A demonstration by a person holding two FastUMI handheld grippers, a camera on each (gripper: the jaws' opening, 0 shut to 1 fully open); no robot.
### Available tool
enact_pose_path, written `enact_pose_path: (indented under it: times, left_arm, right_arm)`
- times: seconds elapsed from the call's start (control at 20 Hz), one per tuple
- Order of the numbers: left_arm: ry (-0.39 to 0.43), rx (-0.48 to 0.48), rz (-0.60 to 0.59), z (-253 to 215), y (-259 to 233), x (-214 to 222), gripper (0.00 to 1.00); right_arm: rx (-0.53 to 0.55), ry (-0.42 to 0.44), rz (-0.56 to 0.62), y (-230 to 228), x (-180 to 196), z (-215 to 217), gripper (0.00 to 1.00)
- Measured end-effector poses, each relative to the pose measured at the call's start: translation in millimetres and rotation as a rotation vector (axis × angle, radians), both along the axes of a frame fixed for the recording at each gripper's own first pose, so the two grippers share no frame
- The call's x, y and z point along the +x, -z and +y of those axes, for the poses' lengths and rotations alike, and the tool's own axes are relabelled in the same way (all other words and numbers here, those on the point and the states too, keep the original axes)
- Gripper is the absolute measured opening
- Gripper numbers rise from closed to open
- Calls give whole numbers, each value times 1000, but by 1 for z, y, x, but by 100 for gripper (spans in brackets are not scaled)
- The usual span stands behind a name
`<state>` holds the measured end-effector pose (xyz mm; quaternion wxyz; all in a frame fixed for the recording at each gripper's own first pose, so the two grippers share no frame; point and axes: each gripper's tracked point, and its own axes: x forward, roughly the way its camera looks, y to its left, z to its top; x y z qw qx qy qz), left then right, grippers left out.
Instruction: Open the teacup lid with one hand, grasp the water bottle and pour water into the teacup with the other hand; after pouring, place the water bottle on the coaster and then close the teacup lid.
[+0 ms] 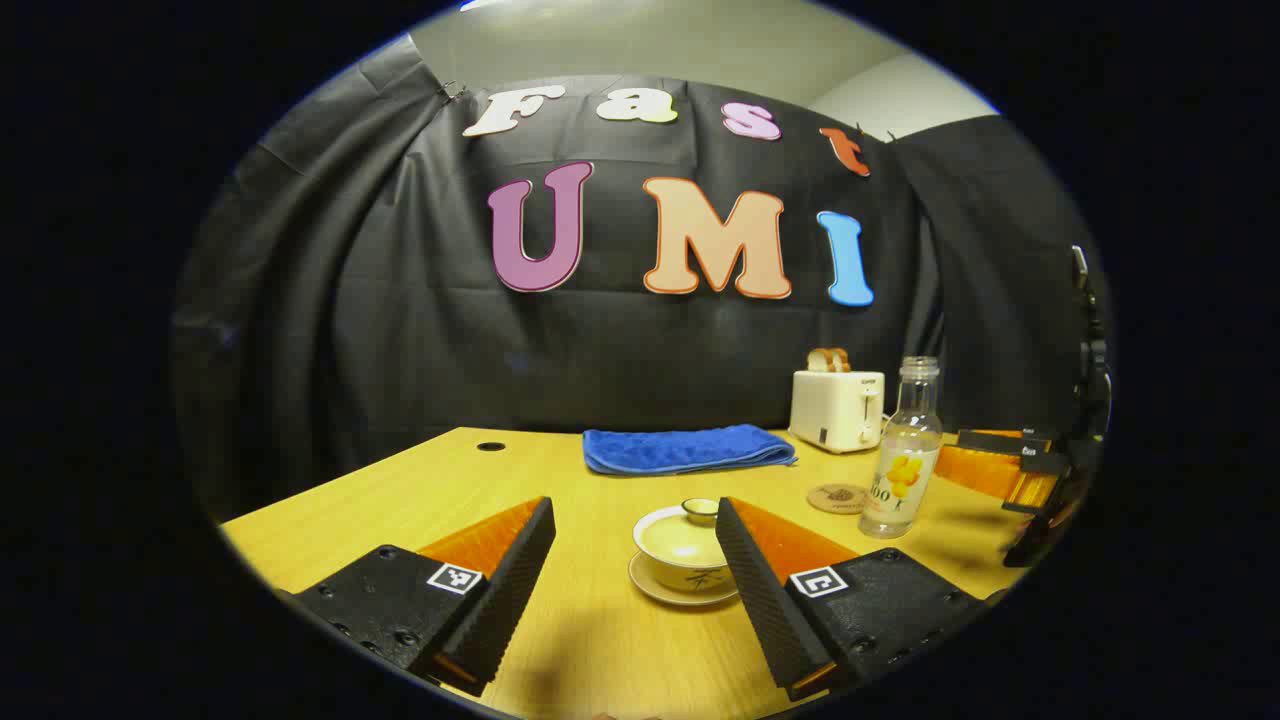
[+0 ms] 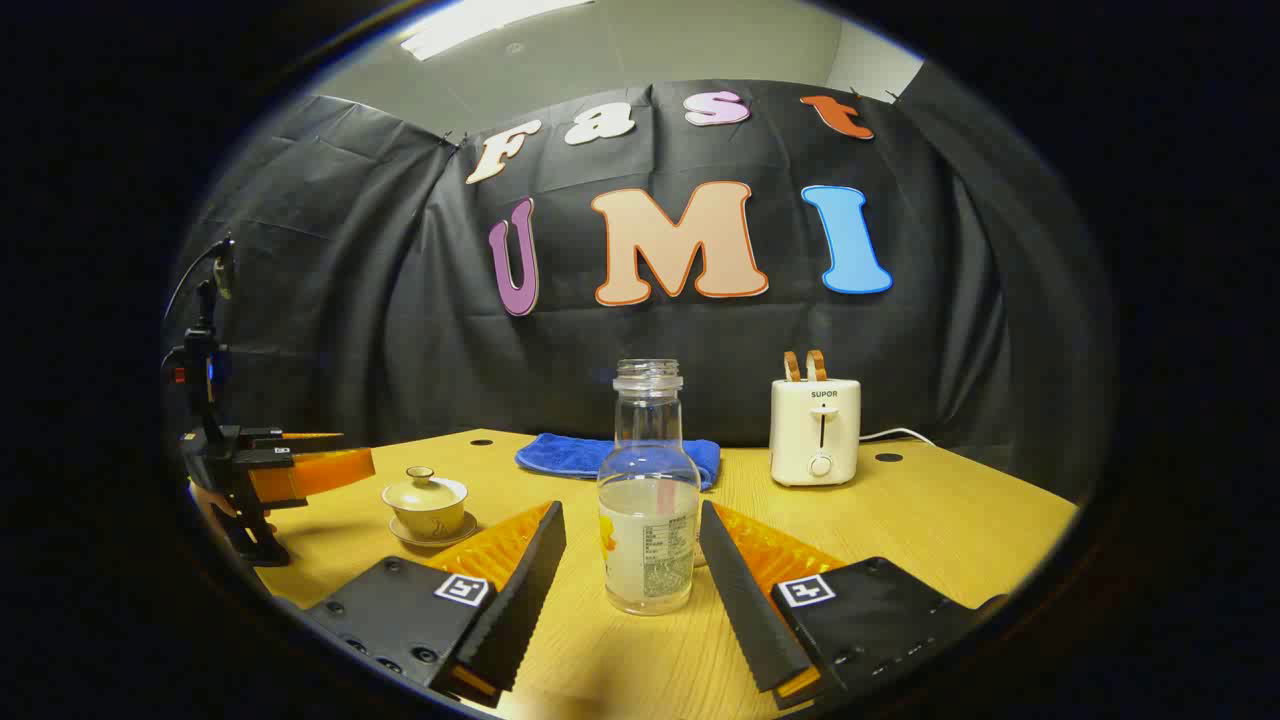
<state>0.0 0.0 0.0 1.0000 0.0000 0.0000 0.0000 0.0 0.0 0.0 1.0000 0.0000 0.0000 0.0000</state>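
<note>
A cream teacup (image 1: 685,555) with its lid (image 1: 684,535) on stands on a saucer, just ahead of my left gripper (image 1: 635,535), which is open with the cup slightly right of the gap. The clear water bottle (image 2: 648,500), uncapped and part full, stands upright between the fingers of my open right gripper (image 2: 632,535), untouched. In the left gripper view the bottle (image 1: 903,455) stands beside a round brown coaster (image 1: 837,498). The right gripper view shows the teacup (image 2: 426,503) at left with the left gripper (image 2: 300,465) behind it.
A folded blue towel (image 1: 688,449) lies at the back of the wooden table (image 1: 560,640). A white toaster (image 2: 815,430) with bread in its slots stands at the back right. The other gripper (image 1: 1010,465) shows at the right of the left gripper view.
</note>
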Motion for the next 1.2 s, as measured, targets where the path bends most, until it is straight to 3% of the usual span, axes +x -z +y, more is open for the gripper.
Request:
enact_pose_path:
  times: [0.05, 0.1, 0.4, 0.45, 0.6, 0.7, 0.85, 1.2]
  left_arm:
    - [7, 11, 2, -2, 1, 0, 95]
    - [10, 4, -3, -3, -1, 0, 95]
    - [15, 7, 3, -4, 2, 2, 95]
    - [28, 7, 0, -6, 1, 2, 95]
    - [37, 8, 0, -7, 1, 1, 95]
    - [35, 8, 3, -7, 1, 2, 95]
    - [35, 8, 1, -7, 1, 1, 95]
    - [87, 6, 3, -18, 2, 10, 95]
  right_arm:
    - [0, 0, 1, -1, 0, -1, 88]
    - [0, 0, 1, -1, 0, 1, 84]
    - [0, 16, 1, 1, 1, -3, 88]
    - [0, 17, 2, 0, 1, -4, 84]
    - [0, 27, 3, 0, 1, -5, 88]
    - [0, 26, 1, 0, 1, -5, 84]
    - [-1, 26, 0, -1, 2, -6, 92]
    - [-1, 25, -1, -1, 1, -6, 88]
